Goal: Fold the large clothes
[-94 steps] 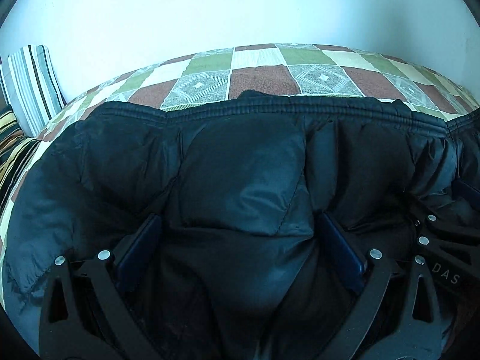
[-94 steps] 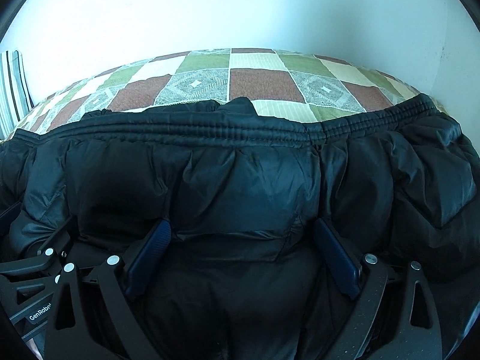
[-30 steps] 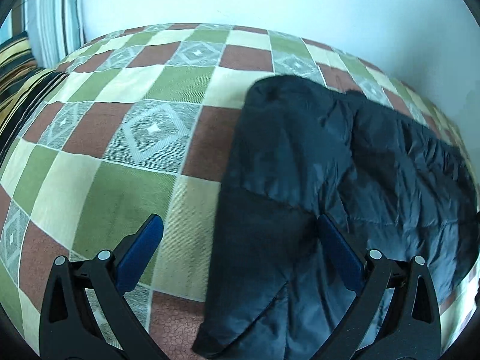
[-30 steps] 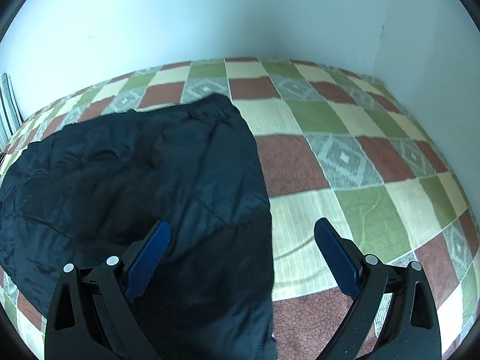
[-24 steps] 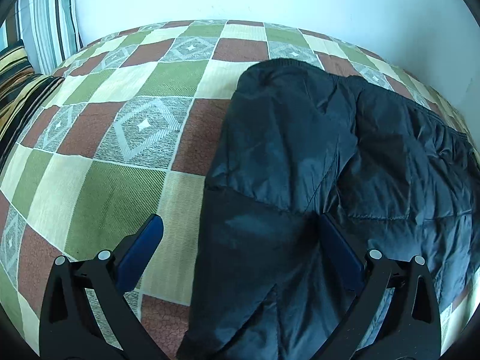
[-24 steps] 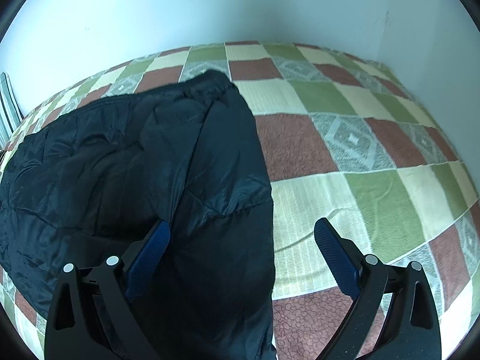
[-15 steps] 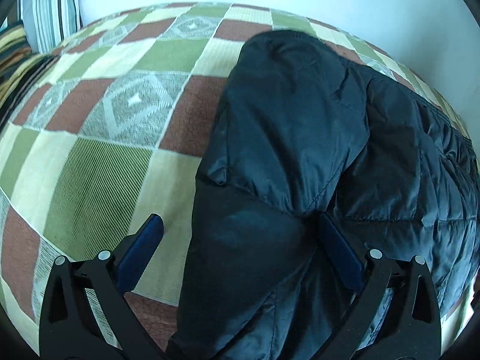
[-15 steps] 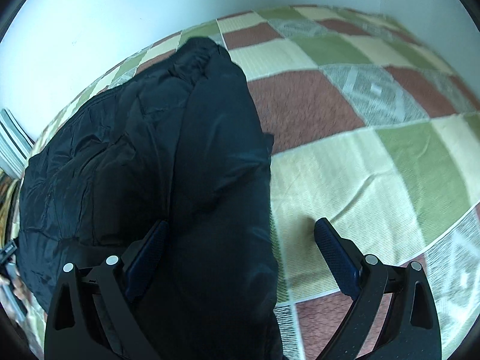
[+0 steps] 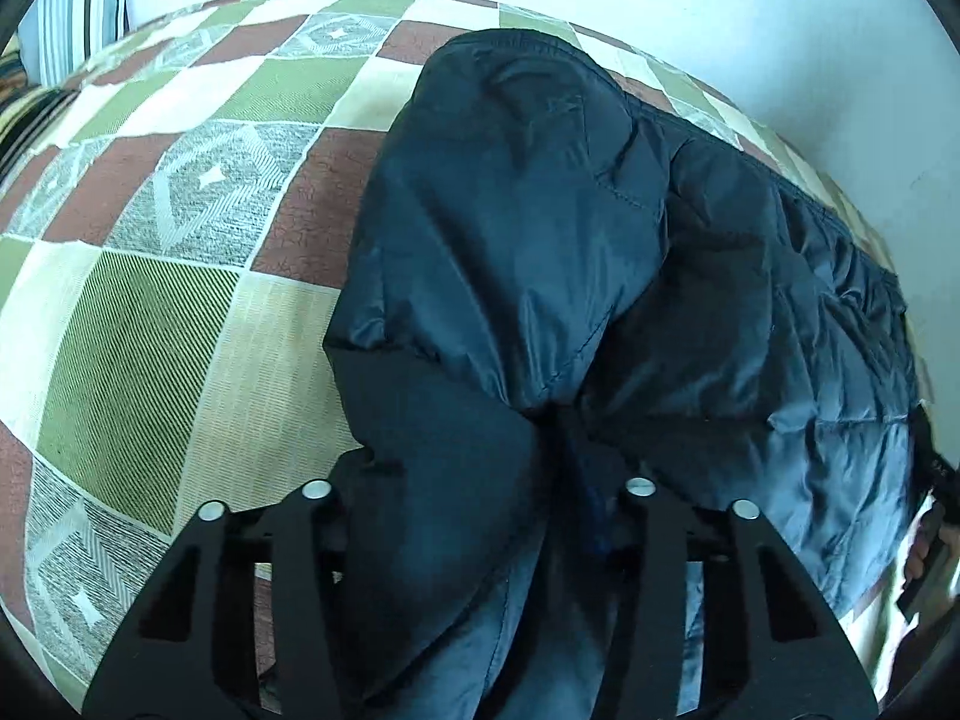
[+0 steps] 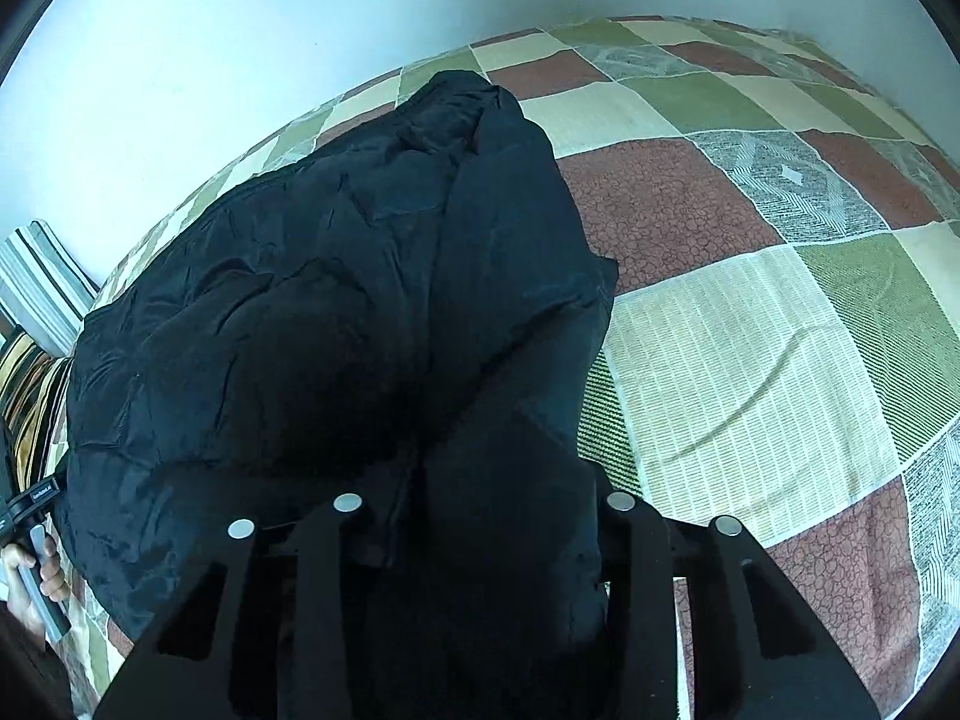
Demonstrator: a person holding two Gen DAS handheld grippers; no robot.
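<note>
Left wrist view: the left gripper (image 9: 474, 498) has just been closing, and its jaws now pinch a near fold of the black puffer jacket (image 9: 540, 228), which bulges between them (the pads are buried in fabric). The jacket lies on the checkered bedspread (image 9: 156, 312), stretching far and right, glossy and quilted.

Right wrist view: the right gripper (image 10: 480, 510) has likewise been closing and clamps the jacket's (image 10: 336, 300) near edge, the padded bulk spreading left and far over the bedspread (image 10: 750, 330).
</note>
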